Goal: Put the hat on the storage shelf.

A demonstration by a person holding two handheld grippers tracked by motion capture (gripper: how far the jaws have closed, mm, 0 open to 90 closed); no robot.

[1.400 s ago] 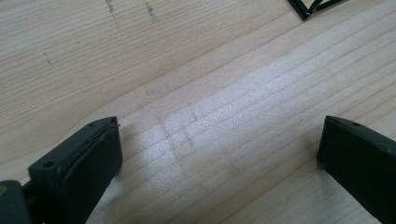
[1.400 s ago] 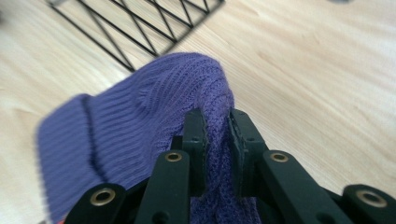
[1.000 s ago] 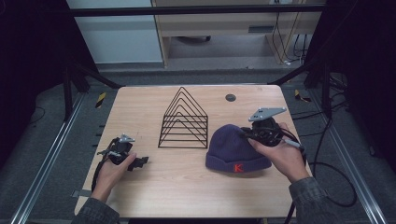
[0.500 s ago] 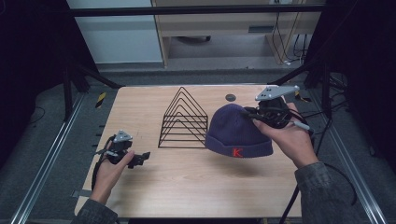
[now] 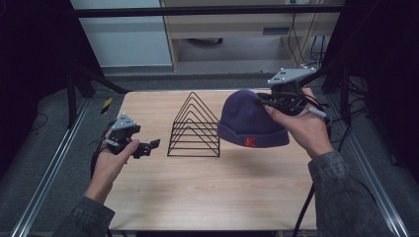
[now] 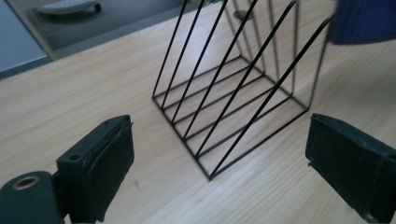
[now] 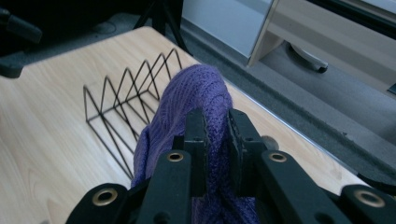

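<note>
A purple knit beanie point(image 5: 249, 121) with a red K on its cuff hangs in the air above the right side of the table, right of the black wire rack point(image 5: 193, 127). My right gripper point(image 5: 264, 101) is shut on the beanie's crown; in the right gripper view the knit point(image 7: 196, 93) is pinched between the two jaws point(image 7: 216, 126). My left gripper point(image 5: 150, 146) is held above the table, left of the rack. Its jaws point(image 6: 222, 140) stand open with nothing between them, and they have just been closing a little. They face the rack point(image 6: 238, 93).
The wooden table point(image 5: 197, 197) has bare room in front of the rack. A small dark disc point(image 6: 240, 14) lies at the back behind the rack. A metal frame rail point(image 5: 49, 168) runs along the left. A yellow-and-black object point(image 5: 106, 105) lies off the table's back left corner.
The right gripper has lifted the beanie off the table, up and toward the back. The left hand has risen beside the rack.
</note>
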